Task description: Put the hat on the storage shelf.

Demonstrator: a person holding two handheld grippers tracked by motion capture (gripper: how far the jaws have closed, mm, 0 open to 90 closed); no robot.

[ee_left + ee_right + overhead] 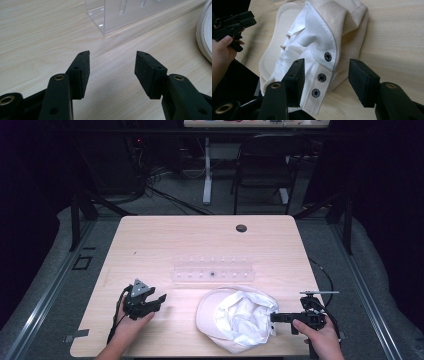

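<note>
— Our right claw (324, 82), jaws apart, straddles the cap's snap strap (318, 82) at lower centre.
— Left claw (112, 72) is apart too, empty. Closing crooked, we'd pinch lining and drag the cap (235, 317) across the table (200, 240).

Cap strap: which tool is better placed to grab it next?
Right. The right tool stands open with the cap's snap strap between its jaws, unpinched. The left tool rests open on the table, apart from the cap.
</note>
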